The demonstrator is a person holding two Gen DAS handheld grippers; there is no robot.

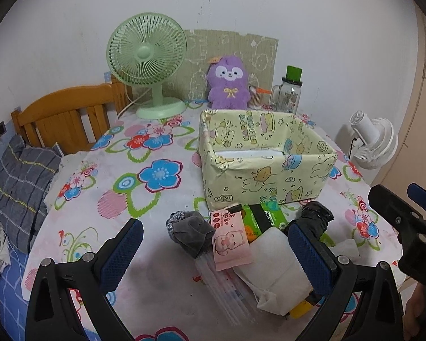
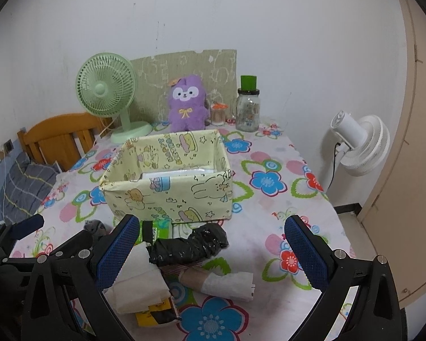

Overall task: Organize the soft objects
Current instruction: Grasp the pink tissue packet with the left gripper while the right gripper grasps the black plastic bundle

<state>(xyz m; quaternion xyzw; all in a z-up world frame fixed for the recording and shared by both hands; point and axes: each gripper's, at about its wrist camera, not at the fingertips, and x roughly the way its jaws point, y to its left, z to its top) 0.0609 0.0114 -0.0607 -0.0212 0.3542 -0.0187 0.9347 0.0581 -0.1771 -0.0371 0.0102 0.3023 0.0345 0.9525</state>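
From the left wrist camera, the left gripper (image 1: 211, 253) hangs with its fingers spread wide and nothing between them, low over a heap of soft things on the flowered tablecloth (image 1: 99, 176): a grey sock bundle (image 1: 191, 234), a pink tissue pack (image 1: 231, 241), a green wipes pack (image 1: 262, 217) and a folded white tissue wad (image 1: 275, 261), all lying just in front of the yellow cartoon box (image 1: 265, 156). A sound pick, I judge, would take one item alone — the sock bundle stands freest — pinched across its middle so it does not sag, then lifted over the near wall of the box. The pink pack bears a cartoon pig and small characters too fine to read; the green pack shows a QR square; lettering inside the box is not legible. From the right wrist camera, the right gripper (image 2: 211, 255) is likewise parted and holds nothing, above a crumpled black plastic roll (image 2: 191, 245) and a white paper wrap (image 2: 230, 285). The box sits just beyond, some white sheets already inside — the print on its wall is still unreadable.
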